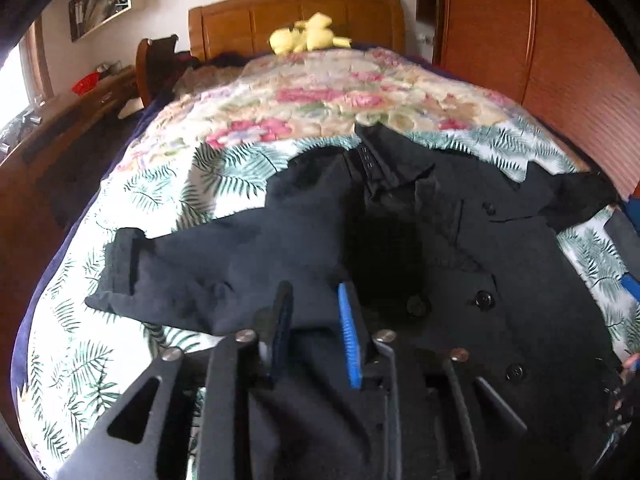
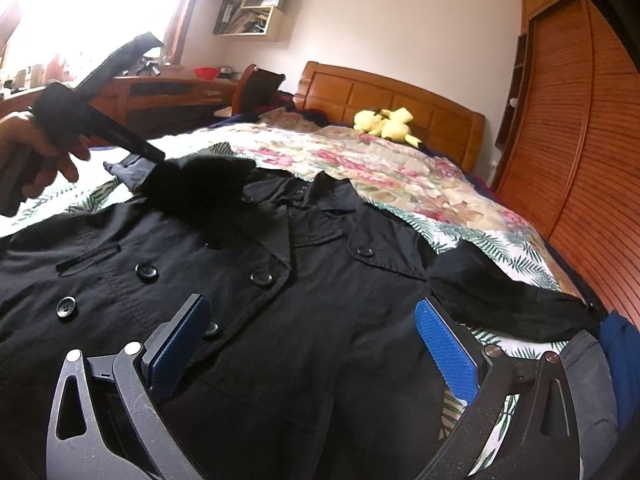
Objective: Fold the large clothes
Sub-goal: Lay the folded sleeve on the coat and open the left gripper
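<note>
The left claw (image 1: 314, 320) fills the bottom of its own view, its two blue-padded fingers standing a narrow gap apart above the black coat (image 1: 400, 248); no cloth can be made out pinched between them, so it looks freed from the fabric. The right claw (image 2: 316, 348) gapes wide over the coat's buttoned front and holds nothing. The coat lies face up across the bed (image 1: 168, 184), collar toward the wooden headboard (image 1: 296, 20). Its left sleeve (image 1: 180, 264) has been laid inward over the chest but only partly: the cuff end trails out over the leaf-print sheet. The other sleeve (image 2: 508, 296) stretches out to the far side, unfolded.

From the right wrist view, the person's hand (image 2: 36, 156) carries the left tool above the shoulder area.

The main risk looks like the loose sleeve sliding back off the chest, since the fabric is slack and bunched rather than flat. A claw finger could also snag a button or lapel when it next comes down, dragging the front out of line and spoiling the fold.
</note>
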A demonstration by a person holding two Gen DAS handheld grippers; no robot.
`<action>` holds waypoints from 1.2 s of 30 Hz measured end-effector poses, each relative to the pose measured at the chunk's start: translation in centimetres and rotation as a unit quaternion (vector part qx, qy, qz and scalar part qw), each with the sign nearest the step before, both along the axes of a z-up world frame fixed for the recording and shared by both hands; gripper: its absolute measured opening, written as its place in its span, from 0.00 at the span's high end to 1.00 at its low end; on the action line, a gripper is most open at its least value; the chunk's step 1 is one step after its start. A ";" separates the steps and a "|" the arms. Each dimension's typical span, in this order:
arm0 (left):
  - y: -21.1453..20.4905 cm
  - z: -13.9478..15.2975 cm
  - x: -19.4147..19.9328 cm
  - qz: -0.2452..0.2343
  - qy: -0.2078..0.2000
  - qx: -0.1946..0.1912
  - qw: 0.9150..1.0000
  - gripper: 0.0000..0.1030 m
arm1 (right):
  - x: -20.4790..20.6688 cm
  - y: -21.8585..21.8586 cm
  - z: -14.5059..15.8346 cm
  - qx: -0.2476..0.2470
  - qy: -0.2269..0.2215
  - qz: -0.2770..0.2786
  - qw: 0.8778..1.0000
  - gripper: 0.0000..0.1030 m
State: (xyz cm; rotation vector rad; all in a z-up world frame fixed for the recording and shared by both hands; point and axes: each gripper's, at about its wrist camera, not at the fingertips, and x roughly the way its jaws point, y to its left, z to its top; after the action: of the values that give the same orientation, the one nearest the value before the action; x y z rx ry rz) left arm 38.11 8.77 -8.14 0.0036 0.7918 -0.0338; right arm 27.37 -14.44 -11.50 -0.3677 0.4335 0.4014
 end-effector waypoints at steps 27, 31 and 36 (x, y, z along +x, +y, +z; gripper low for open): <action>14.4 -10.6 4.2 0.172 0.088 -0.138 0.971 0.65 | 0.5 1.0 -1.2 -0.015 0.013 0.004 1.000 0.00; 14.6 -10.3 4.9 0.175 0.073 -0.143 0.972 0.66 | 0.5 1.2 -1.5 -0.014 0.019 0.006 1.000 0.00; 13.7 -8.9 5.1 0.159 0.057 -0.111 0.979 0.96 | 0.5 1.2 -1.6 -0.013 0.019 0.005 1.000 0.00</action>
State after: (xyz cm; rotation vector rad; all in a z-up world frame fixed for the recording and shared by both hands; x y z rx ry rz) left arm 43.22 22.47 -17.01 -0.3393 0.8926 0.1814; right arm 27.88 -13.22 -13.10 -0.3875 0.4746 0.4145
